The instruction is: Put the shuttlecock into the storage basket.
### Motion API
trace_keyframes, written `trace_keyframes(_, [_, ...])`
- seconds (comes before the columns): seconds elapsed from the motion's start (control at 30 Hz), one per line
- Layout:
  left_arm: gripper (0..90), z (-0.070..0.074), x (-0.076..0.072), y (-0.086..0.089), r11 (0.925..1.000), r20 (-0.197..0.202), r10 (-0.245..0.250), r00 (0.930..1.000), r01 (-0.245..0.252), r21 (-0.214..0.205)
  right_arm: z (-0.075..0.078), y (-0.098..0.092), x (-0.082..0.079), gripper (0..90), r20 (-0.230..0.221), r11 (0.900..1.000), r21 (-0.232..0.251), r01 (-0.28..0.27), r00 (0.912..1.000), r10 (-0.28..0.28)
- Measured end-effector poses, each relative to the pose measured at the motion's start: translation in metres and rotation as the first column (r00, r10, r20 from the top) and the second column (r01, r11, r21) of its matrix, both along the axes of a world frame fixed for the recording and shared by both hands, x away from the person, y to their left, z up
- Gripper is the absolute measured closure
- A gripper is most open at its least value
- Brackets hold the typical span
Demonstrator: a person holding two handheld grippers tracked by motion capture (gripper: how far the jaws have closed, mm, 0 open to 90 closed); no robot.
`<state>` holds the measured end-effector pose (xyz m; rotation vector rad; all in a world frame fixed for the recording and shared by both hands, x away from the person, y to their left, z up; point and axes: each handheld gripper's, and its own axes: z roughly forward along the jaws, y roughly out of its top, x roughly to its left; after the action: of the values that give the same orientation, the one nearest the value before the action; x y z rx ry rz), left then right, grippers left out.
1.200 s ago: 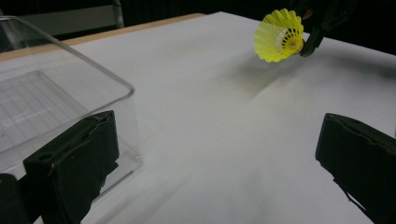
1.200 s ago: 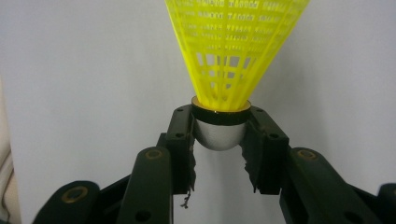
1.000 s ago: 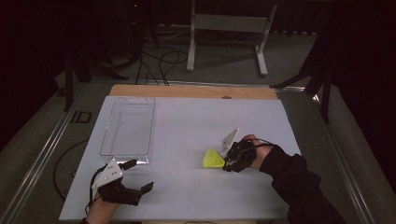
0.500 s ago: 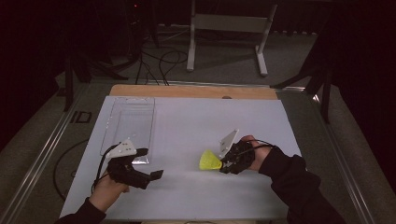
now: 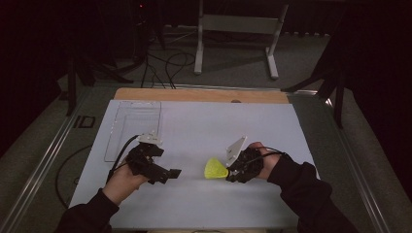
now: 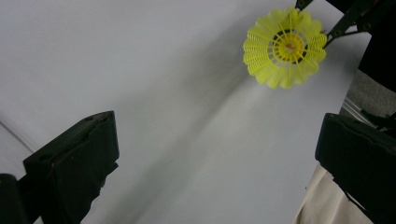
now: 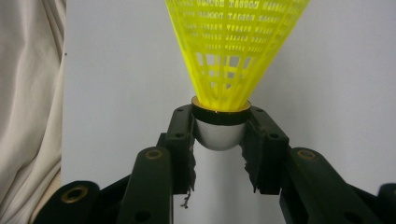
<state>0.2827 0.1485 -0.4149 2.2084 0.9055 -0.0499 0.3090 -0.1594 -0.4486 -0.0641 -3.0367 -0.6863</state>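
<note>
We look down on a white table in a dark room, a clear tray lying at its far left. On the near right our right gripper has its jaws closed on the silver cork of a yellow shuttlecock, pinching it from both sides; the skirt points away from the jaws toward the table's middle, just above the white surface. Our left gripper hovers on the near left, well apart from the shuttlecock, jaws spread wide with nothing between them. It faces the open skirt head-on.
</note>
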Motion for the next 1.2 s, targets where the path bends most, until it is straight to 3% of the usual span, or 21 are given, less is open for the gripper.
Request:
trace_keyframes(0.07, [0.5, 0.002, 0.003, -0.005, 0.9999, -0.019, -0.011, 0.9998, 0.011, 0.013, 0.001, 0.001, -0.001, 65.8, -0.003, 1.0000, 0.003, -0.009, 1.0000, 0.009])
trace_keyframes(0.1, [0.5, 0.004, 0.006, -0.011, 0.9987, -0.026, -0.021, 0.9994, 0.022, 0.047, 0.001, 0.001, -0.001, 65.9, -0.004, 1.0000, 0.003, -0.009, 1.0000, 0.009])
trace_keyframes(0.2, [0.5, 0.005, 0.010, -0.015, 0.9981, -0.042, -0.030, 0.9987, 0.032, 0.052, 0.001, 0.001, -0.001, 65.8, -0.005, 0.9999, 0.005, -0.010, 0.9999, 0.010])
trace_keyframes(0.33, [0.5, 0.006, 0.018, -0.022, 0.9987, -0.087, -0.040, 0.9954, 0.042, 0.030, 0.002, 0.001, -0.001, 65.8, -0.008, 0.9999, 0.010, -0.011, 0.9999, 0.011])
trace_keyframes(0.5, [0.5, 0.002, 0.031, -0.033, 0.9966, -0.158, -0.082, 0.9840, 0.083, -0.004, 0.003, 0.002, -0.002, 65.8, -0.010, 0.9998, 0.012, -0.015, 0.9998, 0.015])
trace_keyframes(0.6, [4.4, -0.001, 0.036, -0.039, 0.9958, -0.171, -0.091, 0.9810, 0.092, -0.006, 0.003, 0.004, -0.003, 65.8, -0.009, 0.9997, 0.013, -0.019, 0.9998, 0.019])
trace_keyframes(0.73, [14.8, -0.006, 0.041, -0.047, 0.9925, -0.195, -0.122, 0.9732, 0.120, -0.022, 0.003, 0.005, -0.003, 65.8, -0.007, 0.9997, 0.014, -0.022, 0.9997, 0.023])
trace_keyframes(0.8, [17.6, -0.011, 0.044, -0.055, 0.9876, -0.210, -0.156, 0.9652, 0.155, -0.023, 0.003, 0.006, -0.003, 65.8, -0.012, 0.9995, 0.015, -0.027, 0.9996, 0.028])
trace_keyframes(0.9, [23.2, -0.014, 0.047, -0.058, 0.9851, -0.218, -0.171, 0.9608, 0.170, -0.023, 0.003, 0.007, -0.003, 65.8, -0.011, 0.9995, 0.013, -0.029, 0.9995, 0.029])
trace_keyframes(0.93, [26.2, -0.016, 0.048, -0.060, 0.9820, -0.231, -0.189, 0.9545, 0.183, -0.045, 0.004, 0.007, -0.003, 65.8, -0.010, 0.9995, 0.014, -0.029, 0.9995, 0.029])
trace_keyframes(1.03, [33.9, -0.020, 0.051, -0.062, 0.9784, -0.236, -0.206, 0.9496, 0.197, -0.063, 0.004, 0.007, -0.003, 65.8, -0.009, 0.9995, 0.013, -0.031, 0.9995, 0.031])
trace_keyframes(1.13, [39.3, -0.028, 0.057, -0.066, 0.9730, -0.257, -0.227, 0.9394, 0.208, -0.099, 0.003, 0.008, -0.002, 65.8, -0.011, 0.9993, 0.015, -0.034, 0.9994, 0.034])
trace_keyframes(1.2, [43.5, -0.031, 0.059, -0.069, 0.9733, -0.260, -0.226, 0.9387, 0.207, -0.099, 0.003, 0.009, -0.002, 65.8, -0.011, 0.9992, 0.017, -0.037, 0.9992, 0.038])
